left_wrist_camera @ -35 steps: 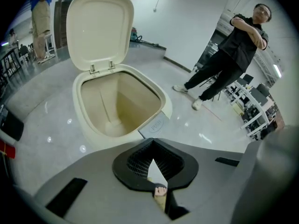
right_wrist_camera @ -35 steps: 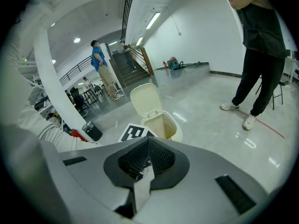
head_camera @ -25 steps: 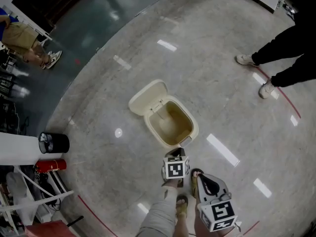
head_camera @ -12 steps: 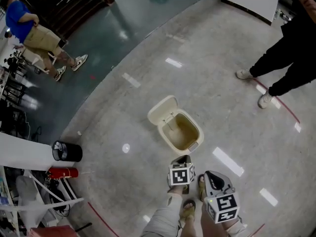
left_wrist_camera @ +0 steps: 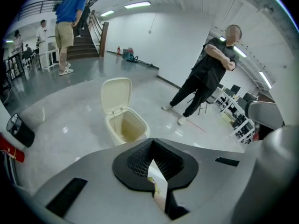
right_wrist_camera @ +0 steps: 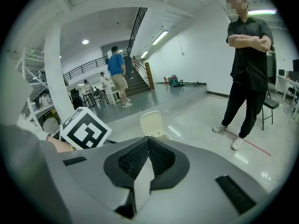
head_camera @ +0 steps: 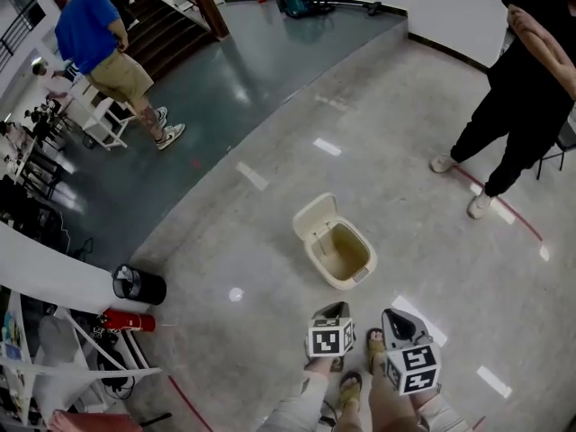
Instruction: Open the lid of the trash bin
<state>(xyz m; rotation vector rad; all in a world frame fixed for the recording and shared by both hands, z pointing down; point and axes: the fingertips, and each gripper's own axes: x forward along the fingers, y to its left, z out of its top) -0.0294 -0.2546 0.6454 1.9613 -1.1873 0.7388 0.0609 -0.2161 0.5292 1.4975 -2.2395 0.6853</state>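
Observation:
A cream trash bin [head_camera: 346, 256] stands on the grey polished floor with its lid [head_camera: 314, 216] flipped up and back, so the inside shows. Both grippers are held low near my body, well short of the bin and touching nothing. The left gripper [head_camera: 331, 311] is shut and empty, and the right gripper [head_camera: 395, 319] beside it is shut too. In the left gripper view the open bin [left_wrist_camera: 126, 129] and its upright lid [left_wrist_camera: 116, 93] lie ahead beyond the closed left gripper [left_wrist_camera: 154, 171]. Past the closed right gripper [right_wrist_camera: 145, 167] only the lid [right_wrist_camera: 152, 123] shows.
A person in black [head_camera: 513, 88] stands to the right by a red floor line [head_camera: 504, 207]. Another person in a blue shirt [head_camera: 97, 39] is by the stairs at far left. A black round bin [head_camera: 138, 284] and a red extinguisher [head_camera: 126, 320] lie at left. My sandalled feet [head_camera: 349, 387] are below.
The view has pulled up and back, so the bin looks smaller and farther away. Both grippers stay close to my body. The lid stays open.

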